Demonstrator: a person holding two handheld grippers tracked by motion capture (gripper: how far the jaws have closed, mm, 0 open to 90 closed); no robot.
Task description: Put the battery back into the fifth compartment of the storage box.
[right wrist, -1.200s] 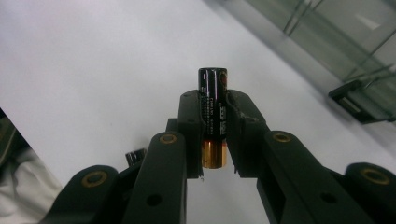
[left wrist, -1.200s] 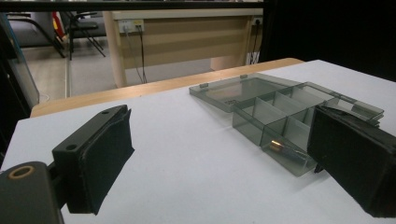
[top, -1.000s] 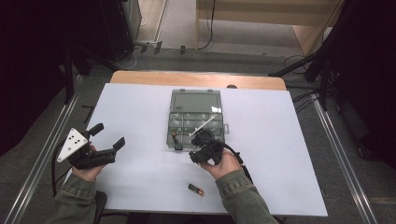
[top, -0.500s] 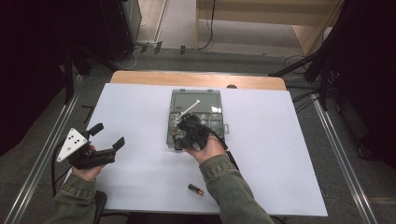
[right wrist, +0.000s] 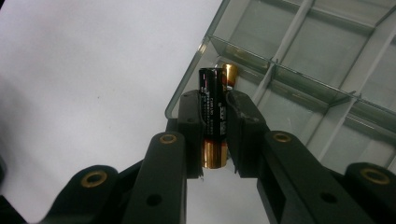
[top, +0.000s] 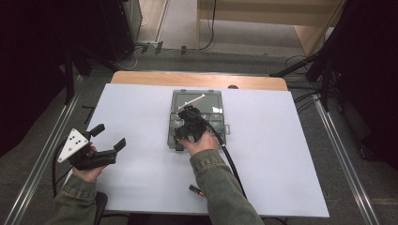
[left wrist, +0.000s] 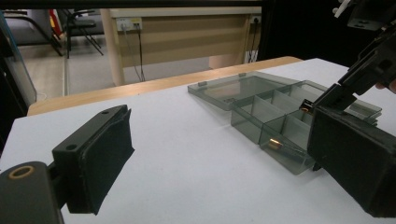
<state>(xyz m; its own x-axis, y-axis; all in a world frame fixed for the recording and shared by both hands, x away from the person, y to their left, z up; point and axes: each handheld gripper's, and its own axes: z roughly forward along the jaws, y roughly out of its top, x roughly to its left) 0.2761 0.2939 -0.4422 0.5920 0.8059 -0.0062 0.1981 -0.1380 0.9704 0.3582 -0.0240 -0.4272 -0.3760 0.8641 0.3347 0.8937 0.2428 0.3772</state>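
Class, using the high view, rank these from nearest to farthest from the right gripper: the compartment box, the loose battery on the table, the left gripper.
1. compartment box, directly beneath the right gripper.
2. loose battery, at the table's near edge.
3. left gripper, far left.

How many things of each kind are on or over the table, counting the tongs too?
Batteries: 3 (held battery, battery in the box, battery on the table)
Clear compartment box: 1
Tongs: 2 (left tongs, right tongs)
Total: 6
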